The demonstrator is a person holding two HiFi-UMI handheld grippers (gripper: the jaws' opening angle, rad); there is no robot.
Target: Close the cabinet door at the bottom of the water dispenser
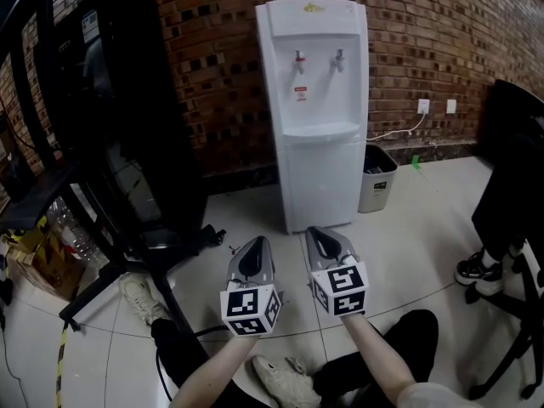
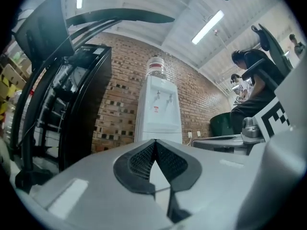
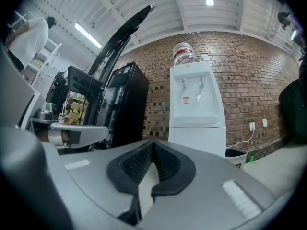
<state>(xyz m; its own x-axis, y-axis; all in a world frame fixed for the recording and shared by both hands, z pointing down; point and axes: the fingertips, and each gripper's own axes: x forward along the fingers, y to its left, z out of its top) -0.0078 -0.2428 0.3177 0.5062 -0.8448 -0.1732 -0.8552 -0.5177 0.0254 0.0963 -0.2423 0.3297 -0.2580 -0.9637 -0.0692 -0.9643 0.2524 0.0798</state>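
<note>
A white water dispenser [image 1: 313, 100] stands against the brick wall, with a bottle on top. Its bottom cabinet door [image 1: 319, 181] looks flush with the body, with no gap showing. My left gripper [image 1: 255, 243] and right gripper [image 1: 321, 232] hang side by side over the floor, well short of the dispenser and pointing at it. Both are shut with nothing between the pads. The left gripper view shows the dispenser [image 2: 158, 111] beyond the closed tips [image 2: 154, 141]. The right gripper view shows the door [image 3: 199, 138] past that gripper's closed tips [image 3: 152, 142].
A grey waste bin [image 1: 376, 177] stands right of the dispenser, below a wall socket [image 1: 423, 106] with a cable. A tall black cabinet [image 1: 119, 100] and a black metal stand [image 1: 93, 279] fill the left. A black chair [image 1: 510, 202] and another person's shoe [image 1: 478, 269] are at the right.
</note>
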